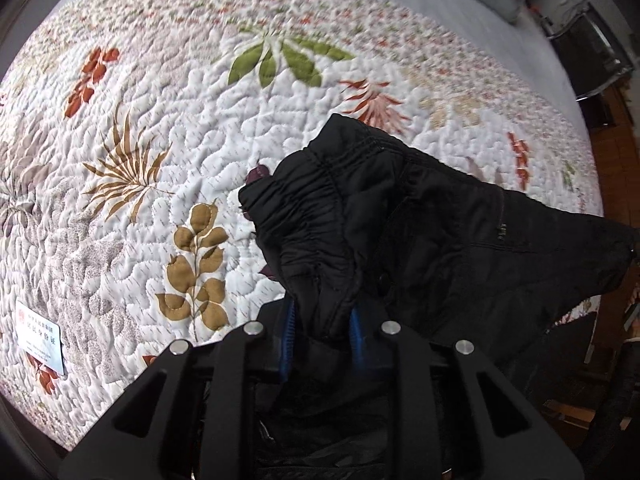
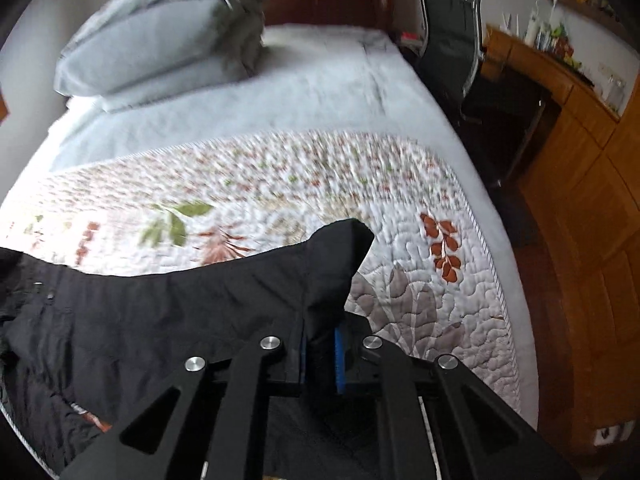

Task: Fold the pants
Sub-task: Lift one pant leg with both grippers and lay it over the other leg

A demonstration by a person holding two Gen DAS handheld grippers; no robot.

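Your left gripper [image 1: 324, 320] has its fingers clamped on the gathered waistband of the black pants [image 1: 420, 216]; your right gripper [image 2: 320, 344] pinches another edge, the pants hanging between them over the quilt [image 1: 160, 160] on the bed.

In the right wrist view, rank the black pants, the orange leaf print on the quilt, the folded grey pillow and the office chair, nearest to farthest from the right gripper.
1. Black pants: pinched in the right gripper's jaws.
2. Orange leaf print: on the quilt, just ahead to the right.
3. Folded grey pillow: far end of the bed, left.
4. Office chair: beyond the bed's far right corner, though roughly as far as the pillow.
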